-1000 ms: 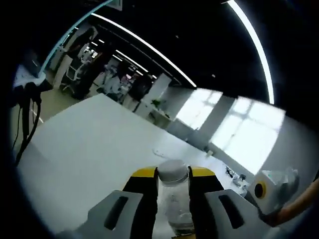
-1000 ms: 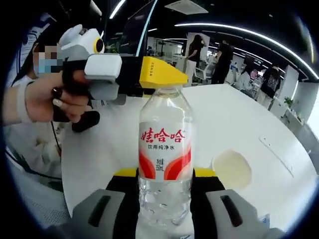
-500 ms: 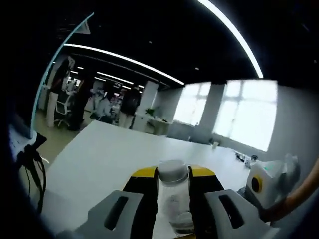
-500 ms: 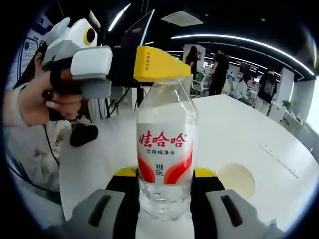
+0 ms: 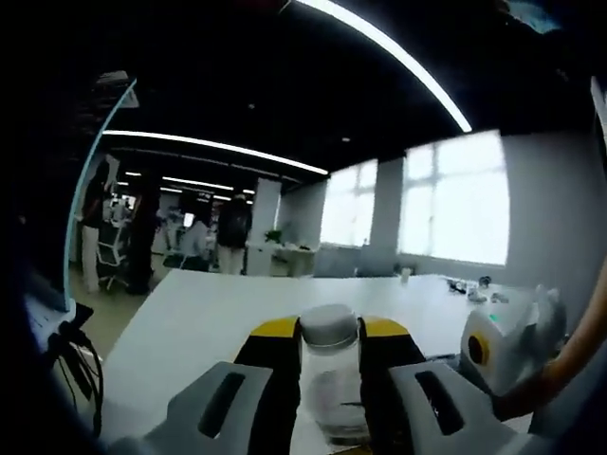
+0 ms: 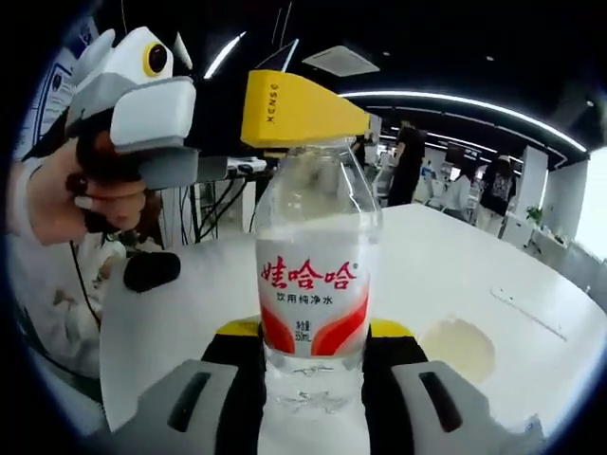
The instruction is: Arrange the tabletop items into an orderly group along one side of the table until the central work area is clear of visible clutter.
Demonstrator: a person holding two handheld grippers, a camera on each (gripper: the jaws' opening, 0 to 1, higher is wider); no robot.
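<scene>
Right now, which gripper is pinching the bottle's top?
The left gripper: its yellow jaws clamp the water bottle's cap, while the right gripper holds its lower body.

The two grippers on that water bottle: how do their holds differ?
The left gripper pinches the water bottle at its white cap; the right gripper clamps its lower body. In the right gripper view, the left gripper reaches in sideways across the top, while the right gripper's fingers rise from below. Both are shut on the same bottle and have yellow-tipped fingers.
</scene>
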